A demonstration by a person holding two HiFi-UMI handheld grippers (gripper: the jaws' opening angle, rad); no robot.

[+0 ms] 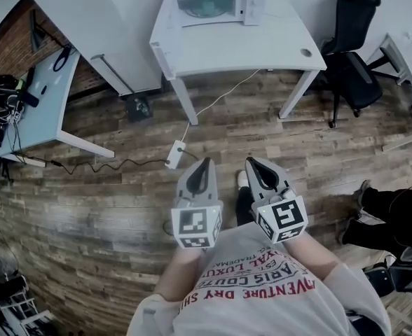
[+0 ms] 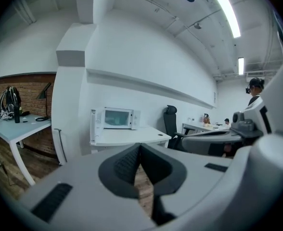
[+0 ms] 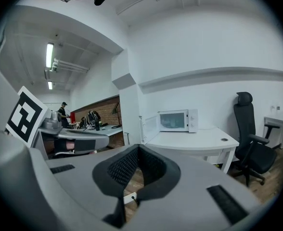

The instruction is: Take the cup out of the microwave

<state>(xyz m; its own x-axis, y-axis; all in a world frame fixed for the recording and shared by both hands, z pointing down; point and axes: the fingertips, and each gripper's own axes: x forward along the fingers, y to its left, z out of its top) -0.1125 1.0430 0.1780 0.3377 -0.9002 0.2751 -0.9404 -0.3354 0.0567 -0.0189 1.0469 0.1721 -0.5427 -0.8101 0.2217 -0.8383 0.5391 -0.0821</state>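
Observation:
The white microwave [image 1: 216, 5] stands with its door closed at the back of a white table [image 1: 262, 47], across the room from me. It also shows in the left gripper view as the microwave [image 2: 117, 118] and in the right gripper view as the microwave [image 3: 177, 121]. Its window is dim and I cannot make out a cup inside. My left gripper [image 1: 206, 163] and right gripper [image 1: 250, 162] are side by side in front of my body, over the wood floor and well short of the table. Both are shut and hold nothing, as seen at the left gripper [image 2: 140, 146] and the right gripper [image 3: 139, 147].
A black office chair [image 1: 353, 61] stands right of the table. A white power strip [image 1: 174, 154] and its cables lie on the floor between me and the table. A grey desk [image 1: 38, 103] with gear is on the left. A person's legs [image 1: 395, 215] are at the right.

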